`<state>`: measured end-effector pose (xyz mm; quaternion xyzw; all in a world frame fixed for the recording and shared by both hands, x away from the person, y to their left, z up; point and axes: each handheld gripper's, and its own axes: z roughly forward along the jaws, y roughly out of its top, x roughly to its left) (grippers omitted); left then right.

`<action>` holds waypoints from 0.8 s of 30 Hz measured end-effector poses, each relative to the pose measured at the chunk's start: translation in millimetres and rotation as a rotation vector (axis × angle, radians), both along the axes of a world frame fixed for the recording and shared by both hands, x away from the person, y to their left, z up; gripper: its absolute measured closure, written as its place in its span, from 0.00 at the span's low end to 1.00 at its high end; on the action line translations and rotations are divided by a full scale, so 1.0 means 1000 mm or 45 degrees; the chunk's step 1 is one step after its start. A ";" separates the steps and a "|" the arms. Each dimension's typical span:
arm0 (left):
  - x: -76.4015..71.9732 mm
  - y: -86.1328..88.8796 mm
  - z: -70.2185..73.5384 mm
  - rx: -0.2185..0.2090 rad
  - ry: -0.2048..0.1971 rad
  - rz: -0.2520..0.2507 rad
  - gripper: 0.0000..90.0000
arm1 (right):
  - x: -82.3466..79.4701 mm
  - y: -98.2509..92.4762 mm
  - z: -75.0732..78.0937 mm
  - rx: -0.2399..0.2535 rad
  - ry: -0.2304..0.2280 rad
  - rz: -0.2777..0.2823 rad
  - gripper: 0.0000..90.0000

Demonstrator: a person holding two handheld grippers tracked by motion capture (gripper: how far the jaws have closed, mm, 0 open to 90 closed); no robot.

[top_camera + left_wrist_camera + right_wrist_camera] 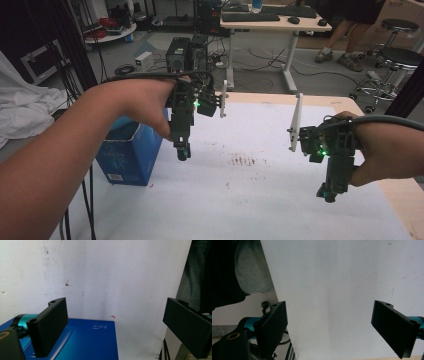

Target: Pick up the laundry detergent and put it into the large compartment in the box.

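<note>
White surface (280,165) lies under both grippers, left gripper (115,325) and right gripper (329,327), jaws spread wide, empty; blue box (127,155) partly hidden by the forearm at left.

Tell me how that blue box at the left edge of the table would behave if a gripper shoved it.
The blue box looks like printed cardboard, so probably light and likely to slide on the white table. It stands at the table's left edge, so a leftward shove could tip it off. Its flat faces won't roll.

Both claws held above white desk (280,200). Left claw (115,327) jaws wide apart, nothing between, over blue box (87,345). Right claw (329,330) same, over bare desk sheet.
</note>
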<state>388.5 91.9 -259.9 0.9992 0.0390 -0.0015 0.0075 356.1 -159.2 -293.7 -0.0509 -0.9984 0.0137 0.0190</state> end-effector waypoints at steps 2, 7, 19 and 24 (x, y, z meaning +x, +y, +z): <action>0.000 0.000 0.000 -0.004 0.004 0.002 0.07 | 0.000 0.000 0.001 0.000 0.002 -0.010 0.14; 0.002 0.001 0.000 0.009 0.002 0.010 0.07 | 0.006 -0.002 0.004 -0.003 -0.011 0.014 0.14; 0.000 0.001 0.000 0.008 0.005 0.006 0.07 | 0.007 -0.001 0.005 -0.001 -0.007 0.014 0.14; 0.000 0.000 0.000 0.013 0.007 0.011 0.07 | 0.007 -0.002 0.005 -0.001 -0.012 0.016 0.14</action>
